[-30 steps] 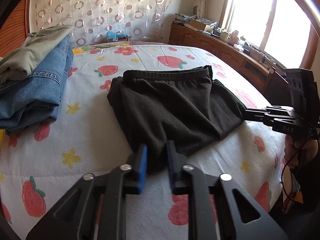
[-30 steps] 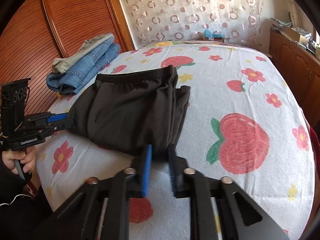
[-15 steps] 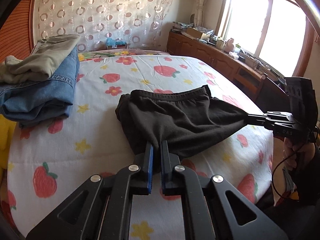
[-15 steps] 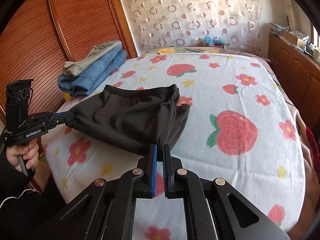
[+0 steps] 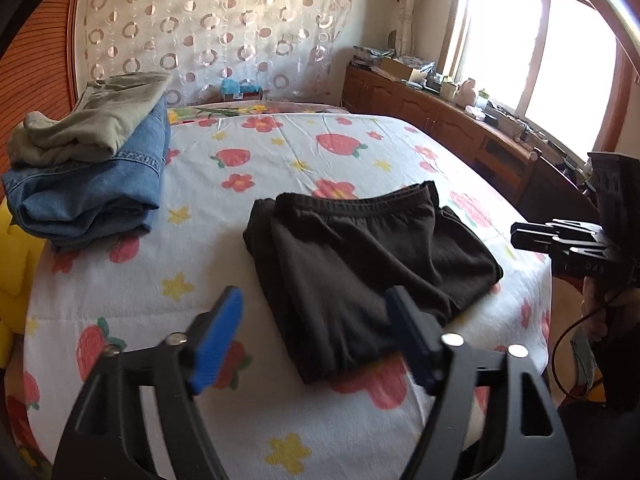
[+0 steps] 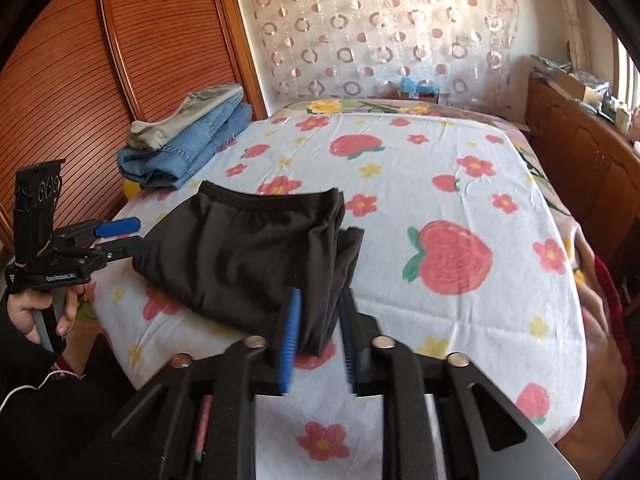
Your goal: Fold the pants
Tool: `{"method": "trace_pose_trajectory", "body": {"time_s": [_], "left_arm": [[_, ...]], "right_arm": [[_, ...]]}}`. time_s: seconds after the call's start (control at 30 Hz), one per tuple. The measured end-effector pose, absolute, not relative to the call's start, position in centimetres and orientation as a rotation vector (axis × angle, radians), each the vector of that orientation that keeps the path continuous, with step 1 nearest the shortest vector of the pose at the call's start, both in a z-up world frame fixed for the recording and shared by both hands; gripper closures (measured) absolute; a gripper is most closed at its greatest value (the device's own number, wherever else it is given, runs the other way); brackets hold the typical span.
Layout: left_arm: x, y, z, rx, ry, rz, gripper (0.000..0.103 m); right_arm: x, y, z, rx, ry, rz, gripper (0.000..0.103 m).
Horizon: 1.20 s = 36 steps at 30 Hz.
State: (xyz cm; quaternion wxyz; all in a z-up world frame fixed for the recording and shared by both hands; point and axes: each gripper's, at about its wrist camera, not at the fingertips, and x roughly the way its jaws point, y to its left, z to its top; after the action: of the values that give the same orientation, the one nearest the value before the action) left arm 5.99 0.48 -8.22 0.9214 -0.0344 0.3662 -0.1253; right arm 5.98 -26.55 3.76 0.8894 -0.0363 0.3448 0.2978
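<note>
Jaws of left gripper [image 5: 314, 332] and right gripper [image 6: 320, 338] both spread, gripping nothing; folded black pants [image 5: 360, 268] lie at bed's [image 5: 304, 148] near edge, where careless withdrawal risks snagging cloth and undoing fold.

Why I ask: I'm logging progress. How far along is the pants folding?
Done: the black pants lie in a compact folded bundle on the bed.
In hand: nothing; the left gripper and the right gripper both have their jaws apart.
Left: probably only stacking them with the folded jeans.
</note>
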Motion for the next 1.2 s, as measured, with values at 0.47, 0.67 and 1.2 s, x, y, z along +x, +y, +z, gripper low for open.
{"method": "trace_pose_trajectory", "body": {"time_s": [0.47, 0.67, 1.2], "left_arm": [[9.6, 0.6, -7.1, -0.048, 0.71, -0.21, 0.022], [11.5, 0.8, -8.0, -0.06, 0.731, -0.204, 0.023], [14.1, 1.3, -10.0, -0.079, 0.804, -0.199, 0.024]], "right_arm": [[10.0, -24.0, 2.4, -0.071, 0.732, 0.586, 0.051], [12.1, -23.1, 1.3, -0.058, 0.763, 0.587, 0.051], [13.6, -21.6, 0.8, -0.095, 0.779, 0.579, 0.051]]}}
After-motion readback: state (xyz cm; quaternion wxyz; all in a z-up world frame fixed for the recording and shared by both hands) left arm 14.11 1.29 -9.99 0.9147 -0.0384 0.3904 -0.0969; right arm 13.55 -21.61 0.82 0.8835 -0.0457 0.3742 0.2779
